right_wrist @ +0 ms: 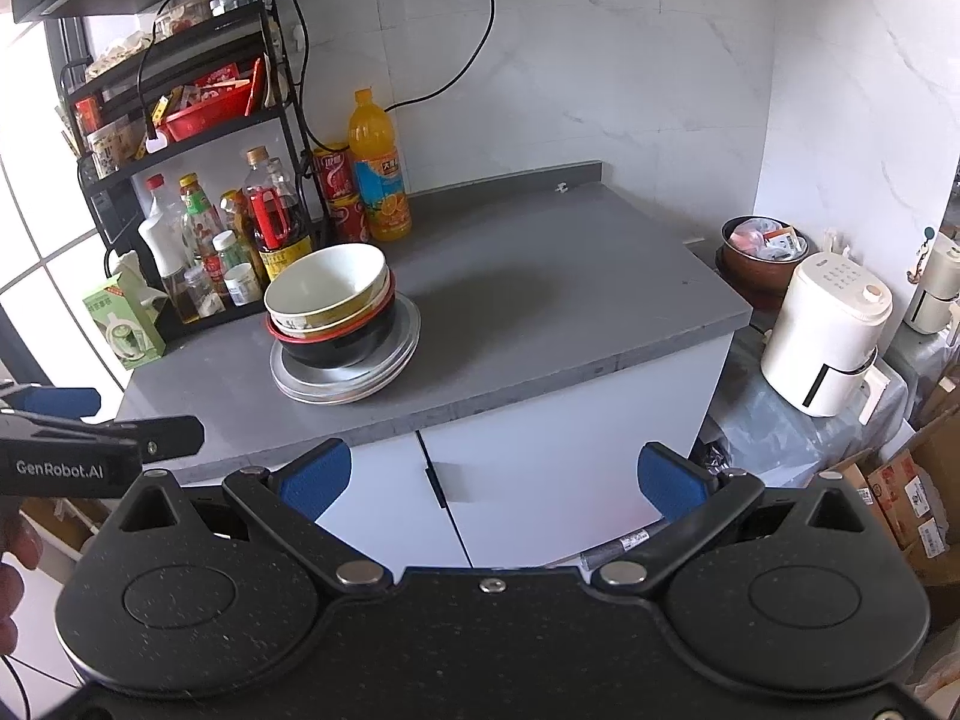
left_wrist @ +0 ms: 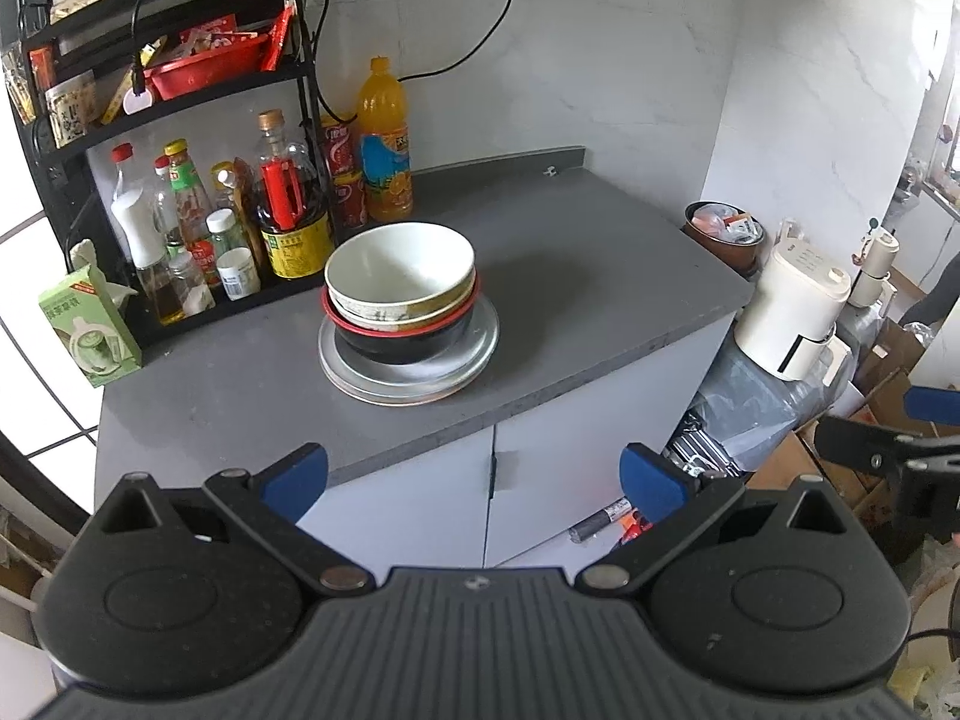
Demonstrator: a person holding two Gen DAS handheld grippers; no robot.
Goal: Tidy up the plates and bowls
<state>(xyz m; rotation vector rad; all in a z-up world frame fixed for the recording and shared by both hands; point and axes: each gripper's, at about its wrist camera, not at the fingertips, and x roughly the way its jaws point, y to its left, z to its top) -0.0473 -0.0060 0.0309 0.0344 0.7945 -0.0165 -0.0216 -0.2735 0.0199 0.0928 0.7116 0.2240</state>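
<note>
Both wrist cameras look forward and down from in front of the cabinet, held back off the grey countertop's [left_wrist: 600, 276] front edge. The left view sits nearer, squarely facing the stacked bowls [left_wrist: 402, 294]. The right view [right_wrist: 327, 306] stands slightly farther right. Both share the countertop, the stack, the shelf rack [left_wrist: 180, 78] and the back wall.

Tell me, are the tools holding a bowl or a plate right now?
No. The left tool and the right tool are open and empty; the bowls sit stacked on the plates.
</note>
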